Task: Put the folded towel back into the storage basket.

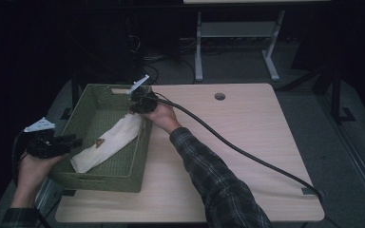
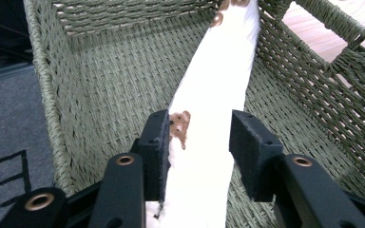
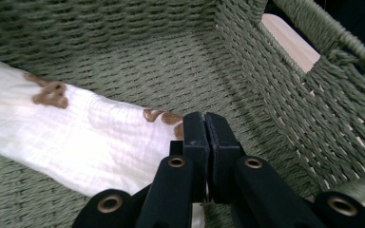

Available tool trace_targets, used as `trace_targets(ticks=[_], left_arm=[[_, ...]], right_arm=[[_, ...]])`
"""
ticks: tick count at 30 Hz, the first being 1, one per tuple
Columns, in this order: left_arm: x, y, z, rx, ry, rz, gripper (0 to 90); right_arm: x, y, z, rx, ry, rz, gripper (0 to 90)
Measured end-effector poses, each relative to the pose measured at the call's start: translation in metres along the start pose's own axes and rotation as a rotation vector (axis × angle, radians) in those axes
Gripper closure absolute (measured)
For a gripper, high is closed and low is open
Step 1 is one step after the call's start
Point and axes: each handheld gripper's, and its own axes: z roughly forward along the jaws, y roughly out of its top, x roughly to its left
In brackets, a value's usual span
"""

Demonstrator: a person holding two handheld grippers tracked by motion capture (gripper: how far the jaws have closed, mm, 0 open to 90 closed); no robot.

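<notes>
Diagonally across the green woven basket, a white bear-print cloth. Far end pinched in the closed right gripper; near end between the parted, non-pressing left gripper.

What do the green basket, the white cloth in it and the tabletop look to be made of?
Basket: woven cord or wicker-like strands, matte olive green; the plaited rows and cut-out handle show in the gripper views.
Cloth: soft, thin cotton-like fabric, probably crinkled muslin, white with brown bear prints; fine ribbing shows.
Tabletop: pale wood-grain board, likely laminate, smooth with a low sheen.
</notes>
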Motion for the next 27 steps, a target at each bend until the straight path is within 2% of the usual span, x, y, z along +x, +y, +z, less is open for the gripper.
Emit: trace_targets(ticks=[2, 3, 4, 5, 6, 7, 8, 11, 13, 14, 16, 17, 19, 20, 21, 23, 24, 25, 27], left_arm=[[-0.001, 0.0, -0.001, -0.012, -0.002, 0.0, 54.9], [-0.002, 0.001, -0.002, -0.009, 0.001, 0.007, 54.0], [-0.003, 0.001, -0.001, -0.02, 0.001, 0.001, 52.7], [-0.004, 0.003, -0.002, -0.028, 0.003, 0.007, 51.0], [-0.006, 0.004, -0.002, -0.032, 0.002, 0.004, 50.3], [-0.006, 0.004, -0.002, -0.032, 0.002, 0.004, 49.5], [-0.008, 0.006, -0.003, -0.035, 0.0, 0.014, 48.7], [-0.012, 0.009, -0.003, -0.049, -0.01, 0.008, 47.9], [-0.019, 0.016, -0.004, -0.061, -0.015, 0.017, 47.5], [-0.019, 0.016, -0.004, -0.061, -0.015, 0.017, 46.9], [-0.028, 0.023, -0.004, -0.075, -0.021, 0.025, 46.7], [-0.034, 0.028, -0.004, -0.078, -0.026, 0.03, 46.3], [-0.038, 0.031, -0.003, -0.078, -0.032, 0.034, 45.5], [-0.048, 0.039, -0.001, -0.083, -0.04, 0.041, 45.1], [-0.048, 0.039, -0.001, -0.083, -0.04, 0.041, 44.9], [-0.064, 0.05, 0.005, -0.089, -0.058, 0.057, 44.3], [-0.064, 0.05, 0.005, -0.089, -0.058, 0.057, 43.9], [-0.069, 0.054, 0.008, -0.088, -0.065, 0.059, 43.9], [-0.081, 0.062, 0.014, -0.084, -0.08, 0.079, 42.5]], right_arm=[[0.001, 0.0, 0.002, 0.0, -0.003, 0.008, 87.9], [-0.001, 0.001, 0.005, 0.003, -0.019, 0.009, 86.7], [-0.002, 0.001, 0.006, -0.004, -0.035, 0.021, 82.0], [-0.004, 0.001, 0.006, -0.009, -0.042, 0.042, 70.6], [-0.005, 0.001, 0.004, -0.019, -0.051, 0.054, 65.3], [-0.005, 0.001, 0.004, -0.019, -0.051, 0.054, 65.3], [-0.007, 0.002, -0.003, -0.034, -0.051, 0.065, 61.7], [-0.008, 0.003, -0.01, -0.052, -0.04, 0.071, 59.6], [-0.01, 0.002, -0.026, -0.075, -0.025, 0.091, 57.0], [-0.011, 0.001, -0.03, -0.078, -0.028, 0.084, 56.5], [-0.01, 0.0, -0.034, -0.084, -0.029, 0.091, 56.4], [-0.011, -0.004, -0.047, -0.093, -0.028, 0.096, 54.7], [-0.012, -0.006, -0.051, -0.098, -0.029, 0.092, 54.2], [-0.013, -0.013, -0.064, -0.103, -0.034, 0.099, 52.8], [-0.013, -0.013, -0.064, -0.103, -0.034, 0.099, 52.8], [-0.016, -0.023, -0.082, -0.112, -0.041, 0.104, 50.8], [-0.018, -0.027, -0.088, -0.117, -0.043, 0.109, 50.1], [-0.018, -0.027, -0.088, -0.117, -0.043, 0.109, 50.1], [-0.023, -0.042, -0.107, -0.12, -0.048, 0.116, 47.2]])
